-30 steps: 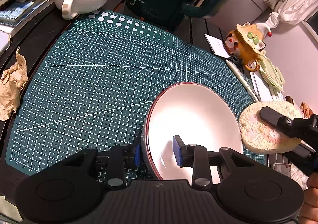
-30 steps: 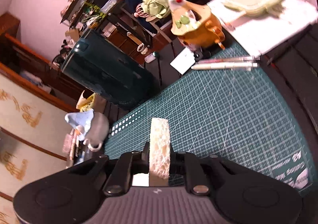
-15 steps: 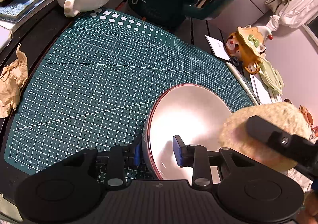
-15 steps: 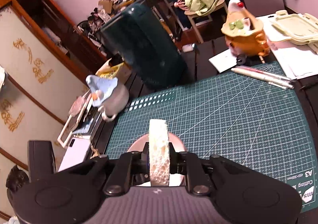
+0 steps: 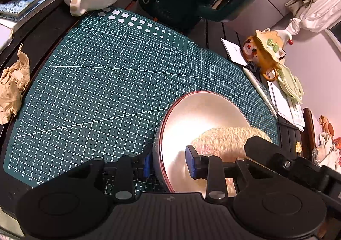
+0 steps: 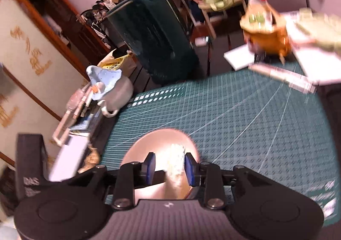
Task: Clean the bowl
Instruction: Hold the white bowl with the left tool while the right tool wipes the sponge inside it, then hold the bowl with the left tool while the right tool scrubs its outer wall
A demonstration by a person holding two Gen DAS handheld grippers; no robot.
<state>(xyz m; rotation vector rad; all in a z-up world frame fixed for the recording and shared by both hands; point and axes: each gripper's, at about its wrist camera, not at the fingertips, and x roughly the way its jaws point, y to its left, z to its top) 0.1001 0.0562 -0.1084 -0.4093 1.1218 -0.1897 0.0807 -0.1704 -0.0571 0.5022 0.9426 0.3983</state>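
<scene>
Left wrist: your left tool [image 5: 169, 165] straddles the bowl [image 5: 198, 116] rim, one pad outside, one inside, narrow gap, clamped on the wall. Bowl sits on the mat [image 5: 106, 82], right under the tool tips. Sponge [image 5: 226, 135] lies inside the bowl, just right of the inner pad. Right wrist: your right tool [image 6: 169, 167] is opening over the bowl; sponge between the pads, against the right one, clear of the left.

— What can't you make out?
— My right view is smeared; the pens [image 6: 283, 77] and orange pot [image 6: 266, 33] are blurs.
— And the bowl [image 5: 202, 116]?
— Its near edge hides behind my left claw [image 5: 169, 164]. The sponge [image 5: 223, 140] covers part of the inside.
</scene>
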